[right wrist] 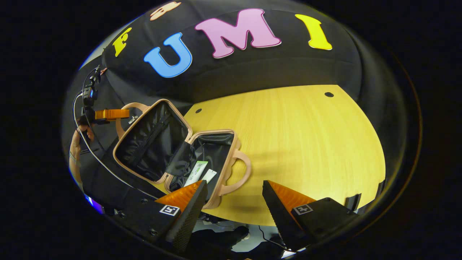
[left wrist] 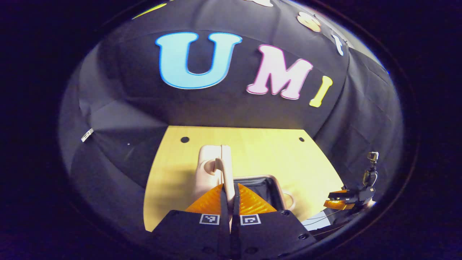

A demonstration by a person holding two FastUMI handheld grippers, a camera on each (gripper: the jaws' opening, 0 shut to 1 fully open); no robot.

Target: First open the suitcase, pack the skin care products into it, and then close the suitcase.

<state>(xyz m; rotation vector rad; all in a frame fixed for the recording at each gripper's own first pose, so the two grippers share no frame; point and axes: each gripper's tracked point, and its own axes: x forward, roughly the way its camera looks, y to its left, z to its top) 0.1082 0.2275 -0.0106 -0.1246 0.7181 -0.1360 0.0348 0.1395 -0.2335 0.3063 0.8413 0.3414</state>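
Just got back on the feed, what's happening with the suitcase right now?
The suitcase lies open on the table, with a couple of packets in its base. The left claw is shut on the raised lid's edge, holding it upright. The right claw hangs open just in front of the case, holding nothing. The lid is not yet closed.

suitcase [left wrist: 216, 169] base: behind left claw [left wrist: 231, 202] | skin care products [right wrist: 199, 172]: partly hidden
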